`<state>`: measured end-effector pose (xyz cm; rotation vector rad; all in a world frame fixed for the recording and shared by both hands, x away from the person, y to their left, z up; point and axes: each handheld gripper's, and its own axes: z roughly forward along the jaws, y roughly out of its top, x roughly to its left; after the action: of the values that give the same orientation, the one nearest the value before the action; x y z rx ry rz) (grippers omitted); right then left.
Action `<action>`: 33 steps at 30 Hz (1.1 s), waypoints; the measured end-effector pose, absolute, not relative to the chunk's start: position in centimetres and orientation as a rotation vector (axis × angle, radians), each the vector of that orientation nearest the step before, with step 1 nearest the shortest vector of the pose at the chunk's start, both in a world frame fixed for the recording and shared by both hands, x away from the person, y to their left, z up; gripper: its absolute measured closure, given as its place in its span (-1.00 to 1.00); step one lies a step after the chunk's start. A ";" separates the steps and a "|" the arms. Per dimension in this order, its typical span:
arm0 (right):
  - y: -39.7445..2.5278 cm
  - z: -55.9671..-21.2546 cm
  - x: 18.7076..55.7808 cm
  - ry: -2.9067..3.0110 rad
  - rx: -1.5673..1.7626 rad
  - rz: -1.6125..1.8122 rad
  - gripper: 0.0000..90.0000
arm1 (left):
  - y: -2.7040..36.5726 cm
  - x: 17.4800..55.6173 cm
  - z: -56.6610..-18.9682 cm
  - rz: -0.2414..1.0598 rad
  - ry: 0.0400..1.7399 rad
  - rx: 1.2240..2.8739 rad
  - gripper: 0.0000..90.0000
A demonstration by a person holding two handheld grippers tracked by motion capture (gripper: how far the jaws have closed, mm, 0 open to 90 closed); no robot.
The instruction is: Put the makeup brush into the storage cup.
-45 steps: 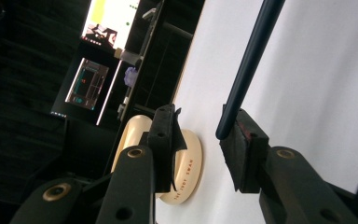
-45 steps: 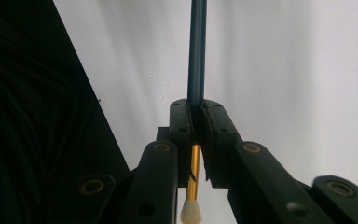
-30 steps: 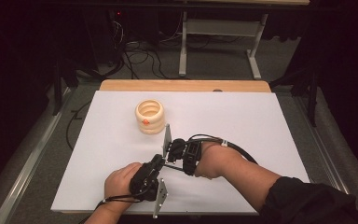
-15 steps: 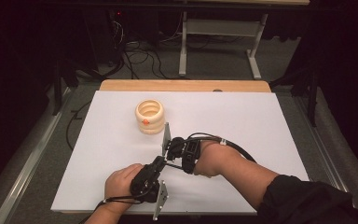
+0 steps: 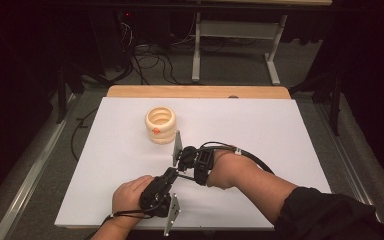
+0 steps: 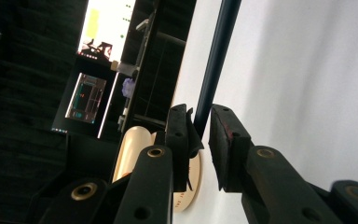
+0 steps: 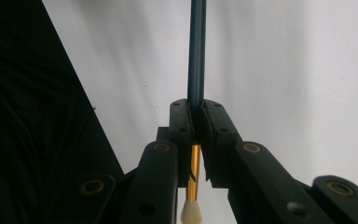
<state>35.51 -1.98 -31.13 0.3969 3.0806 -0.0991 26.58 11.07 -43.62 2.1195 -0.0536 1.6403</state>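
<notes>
Your right tongs (image 7: 196, 122) are clamped on the paintbrush (image 7: 196, 51) low over the white worktop (image 5: 280, 135), your left tongs (image 6: 200, 130) apart around its handle, with the cream ring stack (image 5: 160, 125) just beyond.

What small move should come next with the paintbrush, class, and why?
Probably shut the left gripper: its jaws stand apart around the dark-handled paintbrush with gold ferrule, which the right gripper clamps. The cream ringed holder stands nearby.
</notes>
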 end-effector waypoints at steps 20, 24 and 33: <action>-1.9 -31.0 35.5 3.073 0.409 -0.099 0.90 | 11.1 26.7 -43.6 1.639 -0.055 2.126 0.82; -1.9 -30.8 35.5 3.070 0.406 -0.096 0.90 | 11.1 26.7 -43.6 1.639 -0.059 2.129 0.84; -2.0 -30.7 35.6 3.061 0.409 -0.077 0.88 | 11.1 26.7 -43.7 1.631 -0.074 2.155 0.88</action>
<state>35.59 -2.04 -30.65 0.4093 3.0613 -0.0769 26.70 11.06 -43.70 2.1555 -0.0738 1.6314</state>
